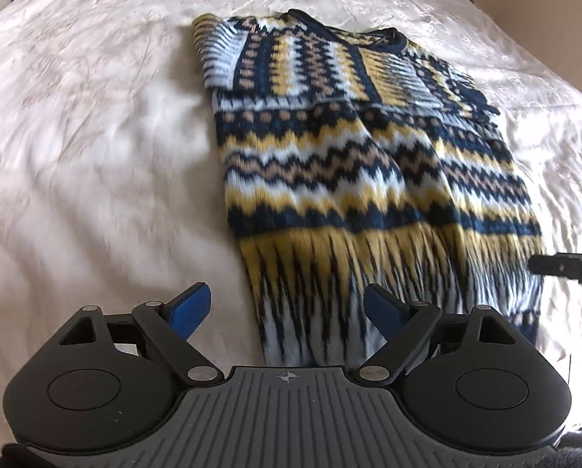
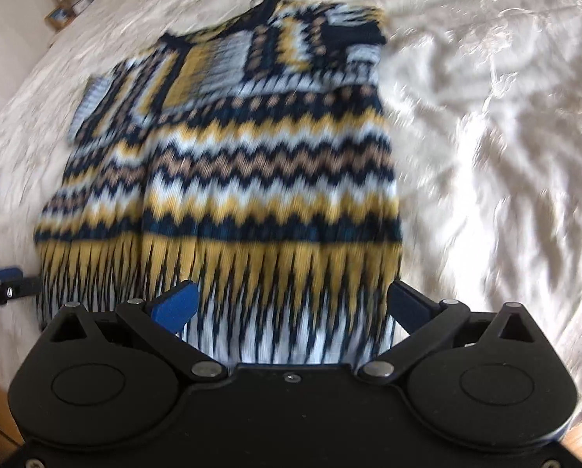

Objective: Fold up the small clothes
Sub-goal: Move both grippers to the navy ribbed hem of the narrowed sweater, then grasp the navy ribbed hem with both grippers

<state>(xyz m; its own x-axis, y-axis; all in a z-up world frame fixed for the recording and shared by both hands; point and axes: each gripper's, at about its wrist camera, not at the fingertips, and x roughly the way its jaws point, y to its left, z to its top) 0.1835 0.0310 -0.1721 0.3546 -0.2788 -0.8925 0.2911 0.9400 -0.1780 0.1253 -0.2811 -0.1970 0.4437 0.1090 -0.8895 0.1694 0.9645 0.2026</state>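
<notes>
Jaws of both grippers wide, empty, above zigzag-knit sweater [image 1: 349,163] (sleeves folded in) on white bedspread [image 1: 96,136].

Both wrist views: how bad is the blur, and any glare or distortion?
Left wrist: sweater smeared at its near hem, sharper at the collar; bedspread streaked; fisheye bends the bed's edges. Right wrist: heavier motion blur across the whole sweater; bedspread sheen near blown out; gripper body sharp in both.
</notes>
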